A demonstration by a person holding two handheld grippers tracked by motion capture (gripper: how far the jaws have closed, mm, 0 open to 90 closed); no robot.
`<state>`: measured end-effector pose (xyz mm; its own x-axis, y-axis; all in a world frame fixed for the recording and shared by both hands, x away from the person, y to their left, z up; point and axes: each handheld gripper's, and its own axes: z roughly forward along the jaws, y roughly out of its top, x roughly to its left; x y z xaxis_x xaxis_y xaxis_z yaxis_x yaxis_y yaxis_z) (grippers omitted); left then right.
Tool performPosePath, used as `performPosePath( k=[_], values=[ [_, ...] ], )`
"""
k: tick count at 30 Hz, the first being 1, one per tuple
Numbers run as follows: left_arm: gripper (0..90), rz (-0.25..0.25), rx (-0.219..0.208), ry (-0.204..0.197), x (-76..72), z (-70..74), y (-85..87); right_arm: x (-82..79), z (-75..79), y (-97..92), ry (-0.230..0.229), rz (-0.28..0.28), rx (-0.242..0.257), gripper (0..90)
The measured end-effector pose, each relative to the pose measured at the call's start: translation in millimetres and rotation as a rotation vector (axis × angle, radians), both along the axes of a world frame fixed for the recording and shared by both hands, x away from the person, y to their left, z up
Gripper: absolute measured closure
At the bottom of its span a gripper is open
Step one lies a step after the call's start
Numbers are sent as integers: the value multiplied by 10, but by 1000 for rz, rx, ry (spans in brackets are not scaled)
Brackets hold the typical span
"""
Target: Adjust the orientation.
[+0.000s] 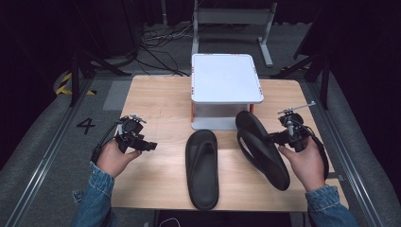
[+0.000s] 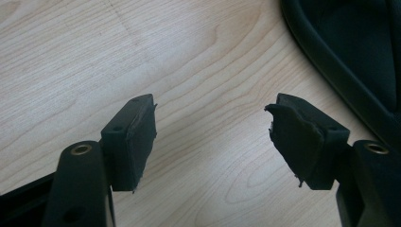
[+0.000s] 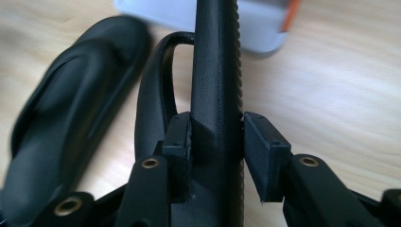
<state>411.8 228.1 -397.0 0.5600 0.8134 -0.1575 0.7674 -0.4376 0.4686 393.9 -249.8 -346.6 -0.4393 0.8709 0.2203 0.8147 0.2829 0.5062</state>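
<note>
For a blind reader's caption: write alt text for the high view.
The right gripper clamps a black sandal tilted on edge on a wooden table, while a second sandal lies flat beside it. The left gripper hovers open and empty at the left, and a white shelf stands behind.

You have two plain black sandals: one (image 1: 202,169) flat, one (image 1: 261,149) on edge, ribbed sole. Your grippers, left (image 1: 147,146) and right (image 1: 274,137), are black with brass-coloured screws. Table (image 1: 156,101): pale wood grain. Stand (image 1: 226,76): white top, orange corner posts. Your sleeves (image 1: 94,198): blue denim.
</note>
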Motion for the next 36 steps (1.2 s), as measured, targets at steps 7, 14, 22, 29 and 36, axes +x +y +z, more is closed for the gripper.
performPosePath(
  k=[7,14,22,29,36],
  values=[
    [321,-13,0,-1,8,3,-8,-74,-131,271,54,78,47,643],
    [322,-8,-2,8,-6,-8,18,-116,-232,383,79,98,89,641],
    [322,12,-2,5,-44,-12,62,-107,-300,371,51,78,24,648],
    [322,10,-4,13,-48,-17,70,-64,-396,245,-13,21,-73,631],
    [321,6,-2,13,-32,-21,46,-24,-514,130,-59,-28,-118,566]
  ],
)
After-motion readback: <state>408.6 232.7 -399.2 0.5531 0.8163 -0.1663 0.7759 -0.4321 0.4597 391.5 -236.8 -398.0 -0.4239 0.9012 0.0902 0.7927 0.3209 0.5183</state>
